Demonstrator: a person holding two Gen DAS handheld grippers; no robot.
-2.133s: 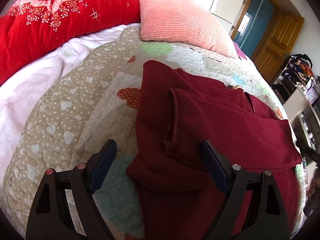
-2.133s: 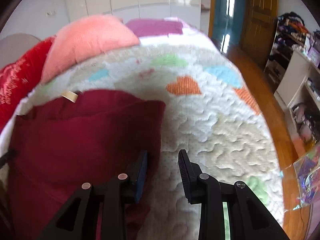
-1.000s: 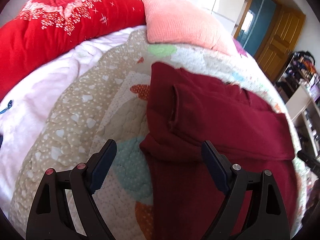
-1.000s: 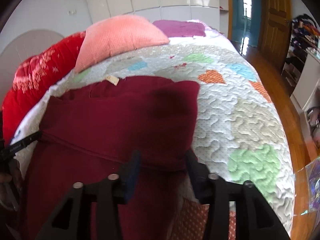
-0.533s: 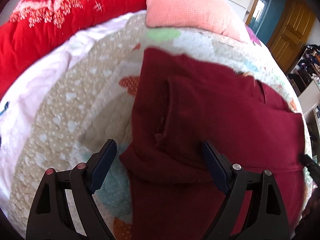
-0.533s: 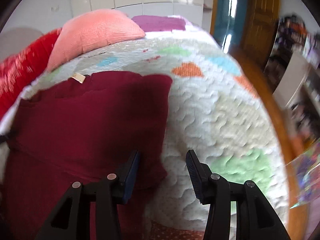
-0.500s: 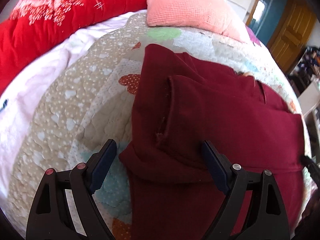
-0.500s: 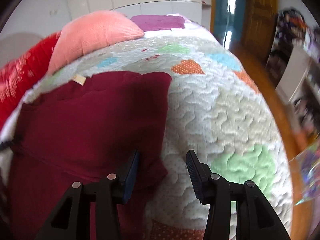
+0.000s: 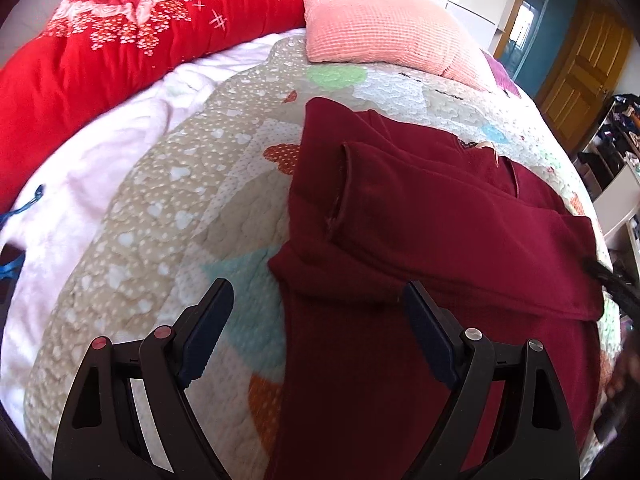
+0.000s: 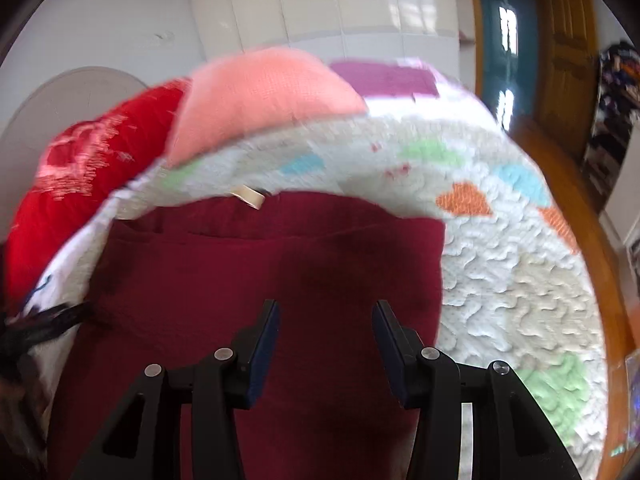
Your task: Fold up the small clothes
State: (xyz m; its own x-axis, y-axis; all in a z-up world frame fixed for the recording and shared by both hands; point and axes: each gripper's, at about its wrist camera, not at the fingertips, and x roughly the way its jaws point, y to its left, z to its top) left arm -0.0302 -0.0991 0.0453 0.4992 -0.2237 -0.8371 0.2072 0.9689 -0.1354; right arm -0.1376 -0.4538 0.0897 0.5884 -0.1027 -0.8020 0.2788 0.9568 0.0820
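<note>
A: Where is the garment?

B: The dark red garment lies flat on the quilt that covers the bed, with one part folded across its upper half so a cuff edge shows near its left side. A pale label sits at its far edge, towards the pink pillow.

A: And the left tongs?

B: The left tongs are spread wide and hang above the garment's left edge. One finger is over the bare quilt, the other over the red cloth. They pinch nothing.

A: The right tongs?

B: The right tongs stand partly apart over the garment, near its right edge. Only the flat cloth shows in the gap between the blades, and neither blade presses on a fold, so they grip nothing. That view is blurred.

A: What else is on the bed?

B: A red blanket with a pink flower print lies bunched at the head, just beside the pink pillow, and a white fleece sheet lies left of the quilt.
</note>
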